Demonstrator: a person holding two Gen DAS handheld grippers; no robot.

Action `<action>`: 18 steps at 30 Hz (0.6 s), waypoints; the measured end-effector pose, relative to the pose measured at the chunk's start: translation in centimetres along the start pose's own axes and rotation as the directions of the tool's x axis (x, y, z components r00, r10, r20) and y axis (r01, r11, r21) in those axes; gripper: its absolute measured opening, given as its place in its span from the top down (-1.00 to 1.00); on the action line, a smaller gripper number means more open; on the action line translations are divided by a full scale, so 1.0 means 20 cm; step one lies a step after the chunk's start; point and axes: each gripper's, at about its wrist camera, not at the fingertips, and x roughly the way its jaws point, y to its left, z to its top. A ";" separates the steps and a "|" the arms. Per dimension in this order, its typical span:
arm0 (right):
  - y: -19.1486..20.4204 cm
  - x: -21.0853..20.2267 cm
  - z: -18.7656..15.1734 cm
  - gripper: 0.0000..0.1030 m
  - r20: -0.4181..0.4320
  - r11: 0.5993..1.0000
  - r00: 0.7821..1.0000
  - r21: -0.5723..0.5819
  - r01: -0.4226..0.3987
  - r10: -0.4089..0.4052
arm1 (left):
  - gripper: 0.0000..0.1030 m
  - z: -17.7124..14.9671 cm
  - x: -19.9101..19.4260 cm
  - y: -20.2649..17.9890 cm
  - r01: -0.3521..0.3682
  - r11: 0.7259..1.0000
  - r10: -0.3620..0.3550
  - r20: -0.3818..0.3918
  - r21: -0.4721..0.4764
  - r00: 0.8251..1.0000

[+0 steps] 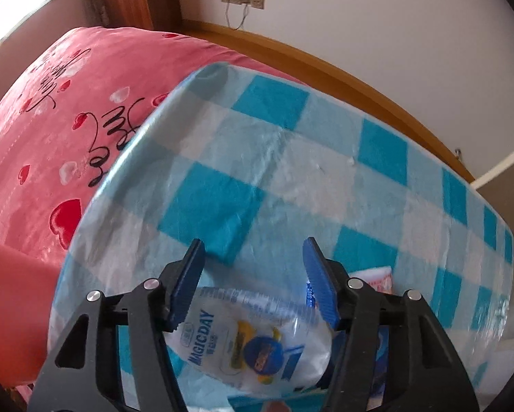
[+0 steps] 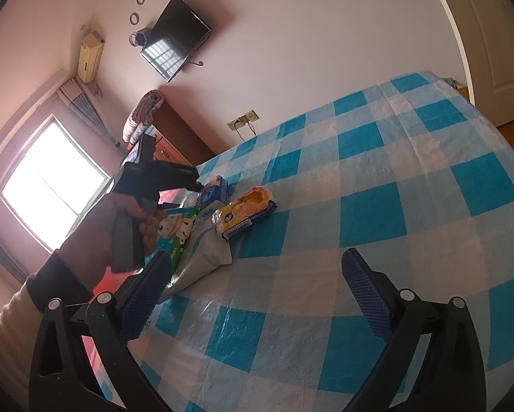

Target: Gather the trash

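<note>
— Over the near edge of the desk (image 1: 291, 171), how does the left gripper (image 1: 253, 281) sit?

— It hangs above the checked blue-and-white cloth, tilted down, jaws spread apart. A clear plastic wrapper (image 1: 253, 340) printed "MAGICDAY" lies under and between the two blue pads (image 1: 188, 285); whether they touch it I cannot tell.

— And the right gripper (image 2: 257, 295)?

— It is low over the desk (image 2: 377, 206) too, jaws wide apart and holding nothing. From its camera you see the person's left hand (image 2: 133, 213) wrapped round the other tool's handle, sleeve at the wrist.

— What does the trash look like?

— The wrapper is crumpled and see-through, with a yellow and blue picture on it. In the right view a yellow snack packet (image 2: 245, 213) lies flat on the cloth, just beside a grey bag (image 2: 205, 254), a green-and-white packet (image 2: 178, 233) and a small blue pack (image 2: 214, 190), all bunched near the left hand.

— Edges and room?

— A pink bedspread (image 1: 51, 144) with red hearts borders the desk on the left. A white wall (image 1: 377, 34) and wooden floor strip lie beyond the far edge. Most of the checked cloth to the right of the pile lies bare.
</note>
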 end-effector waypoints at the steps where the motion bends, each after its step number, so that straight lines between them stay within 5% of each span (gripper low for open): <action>1: 0.00 0.00 0.00 -0.90 0.002 1.000 1.000 -0.003 0.003 -0.003 | -0.13 -0.02 -0.01 0.00 0.006 1.000 -0.006 0.006 0.000 1.000; 18: -0.03 -0.01 0.02 -0.90 -0.011 0.994 0.995 -0.045 0.095 -0.095 | -0.10 -0.55 -0.23 -0.20 0.191 0.968 -0.191 -0.021 0.162 0.981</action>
